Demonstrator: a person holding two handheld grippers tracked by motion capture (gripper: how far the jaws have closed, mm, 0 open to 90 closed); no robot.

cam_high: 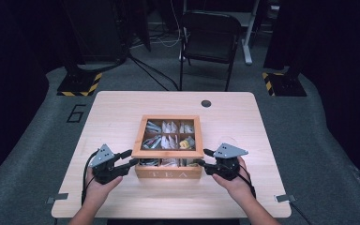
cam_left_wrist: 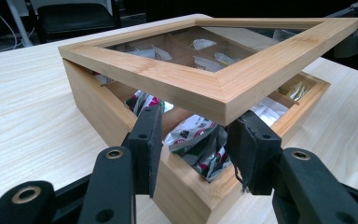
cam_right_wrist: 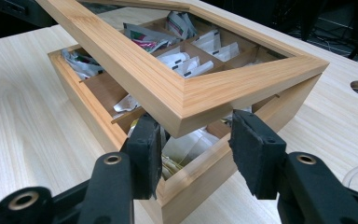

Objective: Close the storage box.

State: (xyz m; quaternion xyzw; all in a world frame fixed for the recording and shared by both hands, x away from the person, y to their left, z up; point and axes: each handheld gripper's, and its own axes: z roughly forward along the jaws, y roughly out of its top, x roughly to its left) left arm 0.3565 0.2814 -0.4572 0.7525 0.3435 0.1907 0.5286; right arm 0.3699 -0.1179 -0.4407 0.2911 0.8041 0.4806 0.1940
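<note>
Left gripper (cam_high: 130, 158) sits at 9 o'clock of the tea box (cam_high: 168, 171), jaws narrow-to-medium, straddling the near left corner of the lid (cam_left_wrist: 223, 93). In the left gripper view that corner sits just above the two pads; whether they pinch it or only prop it from below, I cannot tell.

The box is mid-counter (cam_high: 122, 112), slightly toward the person, "TEA" face at 6 o'clock. Lid tilted, raised at the near edge, apparently hinged at 12 o'clock. Sachets (cam_right_wrist: 186, 63) fill the open compartments.

Right gripper (cam_high: 205, 165) at 3 o'clock of the box, jaws medium-wide, same stance at the near right corner of the lid (cam_right_wrist: 186, 102); contact also unclear.

Handling, as a judgement:
- The lid is a stiff bamboo frame with a clear pane, light to moderate in weight.
- The smooth wood may slip on the pads.
- The pane is fragile, so keep off it.
- Best hold is the frame's near corners or front rail, both sides level to avoid twisting the hinge.
- The box body is light and could slide or tip.
</note>
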